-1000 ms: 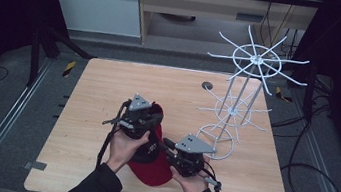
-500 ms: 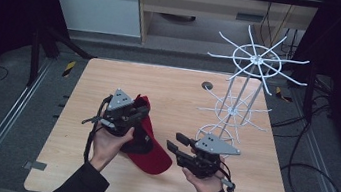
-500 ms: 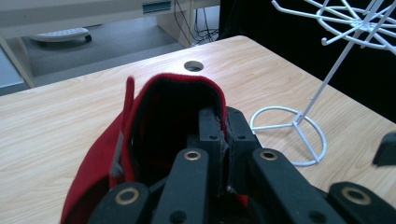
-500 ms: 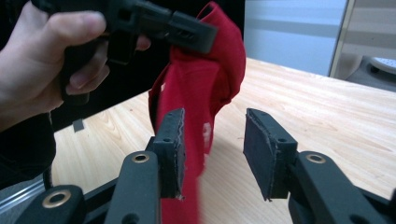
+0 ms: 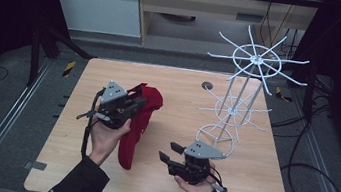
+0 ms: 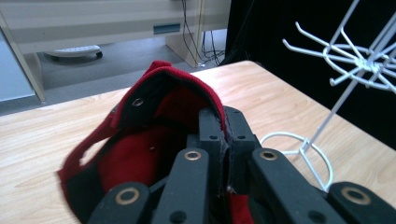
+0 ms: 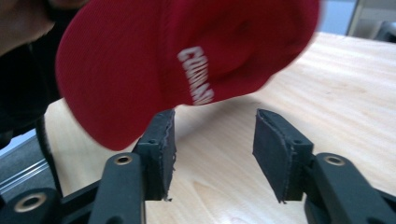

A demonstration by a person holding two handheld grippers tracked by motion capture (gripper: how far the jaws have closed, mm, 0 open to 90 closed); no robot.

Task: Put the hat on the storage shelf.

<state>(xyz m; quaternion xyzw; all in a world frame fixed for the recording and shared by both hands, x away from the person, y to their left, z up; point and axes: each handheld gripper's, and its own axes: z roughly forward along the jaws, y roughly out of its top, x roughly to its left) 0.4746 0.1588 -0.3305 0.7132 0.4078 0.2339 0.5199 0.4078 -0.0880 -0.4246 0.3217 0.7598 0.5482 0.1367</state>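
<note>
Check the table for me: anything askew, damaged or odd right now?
Nothing looks damaged or spilled. The red cap hangs crumpled and lopsided from the left claw, which is shut on its edge, brim drooping toward the table. The right claw is open, holding nothing. The white wire rack stands upright.

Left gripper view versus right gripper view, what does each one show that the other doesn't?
The left gripper view alone gives the inside of the red cap, the left hand-held gripper shut on its edge, and the white wire rack. The right gripper view alone gives the cap's outside with white lettering and the right hand-held gripper open below it. Both show the cap and the wooden table.
</note>
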